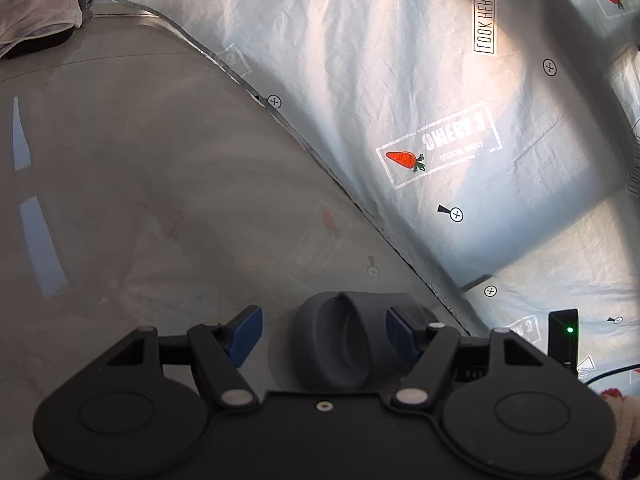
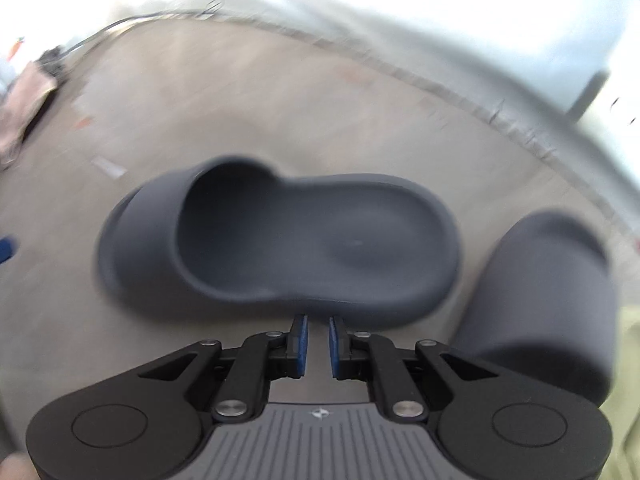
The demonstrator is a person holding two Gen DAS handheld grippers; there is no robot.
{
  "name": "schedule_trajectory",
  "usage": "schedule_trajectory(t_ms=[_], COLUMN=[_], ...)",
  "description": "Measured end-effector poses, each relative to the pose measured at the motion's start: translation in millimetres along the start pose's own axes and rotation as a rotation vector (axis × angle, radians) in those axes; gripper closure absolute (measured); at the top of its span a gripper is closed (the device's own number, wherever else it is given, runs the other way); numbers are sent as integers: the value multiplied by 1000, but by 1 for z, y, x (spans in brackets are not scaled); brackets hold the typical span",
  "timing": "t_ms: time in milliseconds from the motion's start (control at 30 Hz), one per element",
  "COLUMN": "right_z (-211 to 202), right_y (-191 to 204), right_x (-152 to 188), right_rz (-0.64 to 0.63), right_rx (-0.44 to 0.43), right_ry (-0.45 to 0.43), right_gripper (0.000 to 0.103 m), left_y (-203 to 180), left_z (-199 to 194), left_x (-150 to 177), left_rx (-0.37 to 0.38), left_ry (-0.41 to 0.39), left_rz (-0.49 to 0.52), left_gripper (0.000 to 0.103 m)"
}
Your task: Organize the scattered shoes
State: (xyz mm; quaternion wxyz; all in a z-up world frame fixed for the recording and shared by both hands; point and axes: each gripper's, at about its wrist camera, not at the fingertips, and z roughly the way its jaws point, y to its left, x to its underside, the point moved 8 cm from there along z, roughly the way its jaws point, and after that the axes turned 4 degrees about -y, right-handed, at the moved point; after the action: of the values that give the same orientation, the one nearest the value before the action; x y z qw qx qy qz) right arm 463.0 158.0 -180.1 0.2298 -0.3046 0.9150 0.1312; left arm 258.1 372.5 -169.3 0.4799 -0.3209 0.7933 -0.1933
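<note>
While the left tongs (image 1: 322,334) are standing open around the band of one grey slipper (image 1: 340,344) near the floor's cloth-covered edge, the right tongs (image 2: 317,338), nearly closed and empty, are nearing its mate (image 2: 288,240); opening wider to grip its rim seems next.

Bare grey glossy floor (image 1: 120,184) lies open ahead and to left of left gripper (image 1: 324,334), nothing on it until crumpled beige cloth heap (image 1: 36,12) in far corner. White printed fabric sheet (image 1: 400,80) borders floor along right. Dark grey rubber slide sandal (image 2: 280,240) lies crosswise just ahead of right gripper (image 2: 318,338), blocking forward path; second dark grey slide (image 2: 544,296) close at right.
</note>
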Motion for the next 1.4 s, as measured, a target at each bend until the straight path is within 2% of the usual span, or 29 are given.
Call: schedule_trajectory(t_ms=[100, 167, 233, 267, 300, 367, 433, 533, 633, 733, 833, 933, 1033, 1133, 1200, 1333, 1400], right_z=[-9, -29, -47, -52, -53, -50, -40, -19, 8, 15, 14, 10, 2, -2, -12, -64, -84], right_y=[-4, 0, 11, 18, 25, 35, 39, 48, 56, 60, 59, 61, 64, 61, 55, 14, -15], right_x=[-20, -24, -21, -19, -18, -15, -11, -11, -16, -18, -17, -14, -8, -4, -5, 2, 16], right_rz=[14, 113, 213, 262, 310, 422, 588, 752, 724, 600, 414, 212, 50, 68, 106, 387, 501], right_rx=[76, 26, -17, -22, -6, 52, 97, 69, 95, 81, 5, -118, -200, -207, -169, -116, -52], right_ry=[-145, -239, -319, -349, -359, -344, -292, -233, -184, -235, -282, -262, -227, -211, -244, -435, -451], right_gripper=[84, 70, 19, 10, 5, 5, 5, 5, 4, 7, 10, 10, 12, 10, 10, 11, 14], left_y=[4, 8, 13, 14, 14, 10, 5, 1, 2, 6, 14, 14, 9, 4, 1, -5, -9], left_z=[-4, -5, -2, 0, 2, 3, 2, 1, 0, -2, -1, -2, -3, -3, -3, -1, 2], left_x=[-3, -2, -1, 0, 1, 1, 1, 2, 3, 2, -1, -5, -7, -5, -2, 4, 6], left_rx=[-10, -24, -37, -39, -37, -22, -10, 1, 1, -6, -23, -29, -38, -28, -4, -4, 9], left_ry=[-17, -25, -18, -13, -8, -5, -9, -5, -3, -9, -12, -24, -38, -30, -18, 4, 23], left_rz=[1, -2, -14, -19, -24, -24, -14, -14, -18, -23, -38, -25, 27, 29, 14, 45, 51], left_gripper=[34, 34, 34, 34, 34, 34, 34, 34, 34, 34, 34, 34, 34, 34, 34, 34, 34])
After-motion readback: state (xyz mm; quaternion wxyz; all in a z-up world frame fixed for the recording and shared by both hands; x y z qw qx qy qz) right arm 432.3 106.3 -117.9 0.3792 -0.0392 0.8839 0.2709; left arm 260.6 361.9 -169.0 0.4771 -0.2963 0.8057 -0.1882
